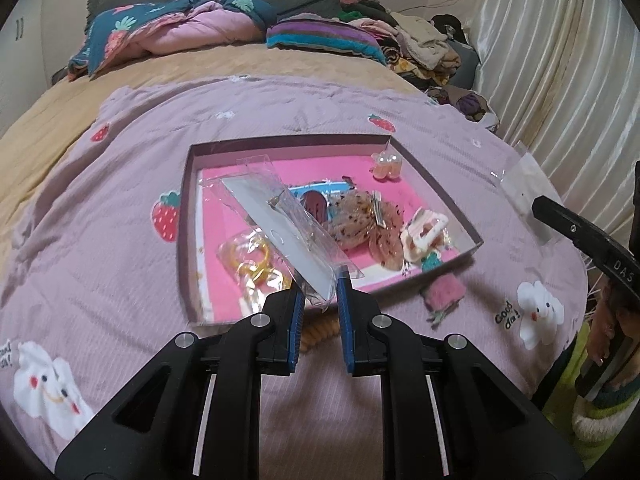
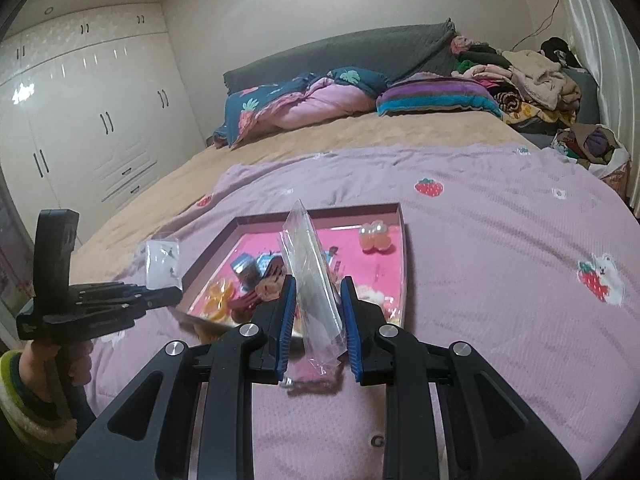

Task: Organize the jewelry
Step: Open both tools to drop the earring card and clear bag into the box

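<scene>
Hair clips (image 1: 420, 232) in tray (image 1: 432, 178)

1 tray (image 1: 436, 184), 2 clear packets (image 1: 288, 232) (image 2: 320, 280), 2 tongs (image 1: 320, 304) (image 2: 318, 320), 1 striped pillow (image 2: 436, 98)

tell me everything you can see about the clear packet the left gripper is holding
The clear packet is a thin, glossy plastic sleeve around a pale grey card with a round hole. Small metal pieces, probably earrings, are pinned to the card. Its lower end sits between the blue-padded fingers of the left gripper, and the plastic there is crinkled. The packet tilts up and away to the left, hanging over the pink-lined tray. Only the left gripper appears to touch it. In the right wrist view it shows small and blurred.
</scene>
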Demonstrator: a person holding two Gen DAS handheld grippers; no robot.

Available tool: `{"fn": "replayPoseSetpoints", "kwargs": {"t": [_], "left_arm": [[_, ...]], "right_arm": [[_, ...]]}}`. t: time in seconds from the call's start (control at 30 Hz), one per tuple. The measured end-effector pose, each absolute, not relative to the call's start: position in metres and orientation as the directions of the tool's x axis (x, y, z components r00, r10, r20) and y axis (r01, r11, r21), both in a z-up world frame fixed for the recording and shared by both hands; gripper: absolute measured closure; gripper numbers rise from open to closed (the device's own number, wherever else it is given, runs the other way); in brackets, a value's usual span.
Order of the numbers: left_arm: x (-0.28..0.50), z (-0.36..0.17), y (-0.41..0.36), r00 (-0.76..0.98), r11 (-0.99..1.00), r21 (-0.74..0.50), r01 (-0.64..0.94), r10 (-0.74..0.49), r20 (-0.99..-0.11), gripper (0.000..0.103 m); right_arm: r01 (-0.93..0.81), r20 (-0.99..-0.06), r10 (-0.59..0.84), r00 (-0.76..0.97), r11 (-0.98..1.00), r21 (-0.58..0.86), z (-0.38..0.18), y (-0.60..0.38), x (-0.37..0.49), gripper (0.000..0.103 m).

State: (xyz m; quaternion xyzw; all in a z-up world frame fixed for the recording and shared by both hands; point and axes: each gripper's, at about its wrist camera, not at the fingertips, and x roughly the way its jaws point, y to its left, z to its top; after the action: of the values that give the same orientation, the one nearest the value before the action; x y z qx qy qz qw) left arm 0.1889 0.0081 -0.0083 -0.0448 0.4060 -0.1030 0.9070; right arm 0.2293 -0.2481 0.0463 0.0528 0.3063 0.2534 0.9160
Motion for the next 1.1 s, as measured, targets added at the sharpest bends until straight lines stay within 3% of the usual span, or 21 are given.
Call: {"fn": "replayPoseSetpoints", "kwargs": {"t": [0.63,1.1], "left_arm": [[0.233,-0.022,-0.001,0.618,0.973,-0.179,0.143,-0.229,-0.752,0.094],[0.248,-0.051,0.000,0.577,0.979,-0.181,0.093,-0.201,-0.791,0.094]], "right_arm": [[-0.406,-0.527,0.481,0.701,0.876,0.260,0.063,-0.236,0.308,0.081],[-0.348,-0.640,0.371,0.673,0.922,0.169,-0.007,-0.218,0.336,0.081]]}}
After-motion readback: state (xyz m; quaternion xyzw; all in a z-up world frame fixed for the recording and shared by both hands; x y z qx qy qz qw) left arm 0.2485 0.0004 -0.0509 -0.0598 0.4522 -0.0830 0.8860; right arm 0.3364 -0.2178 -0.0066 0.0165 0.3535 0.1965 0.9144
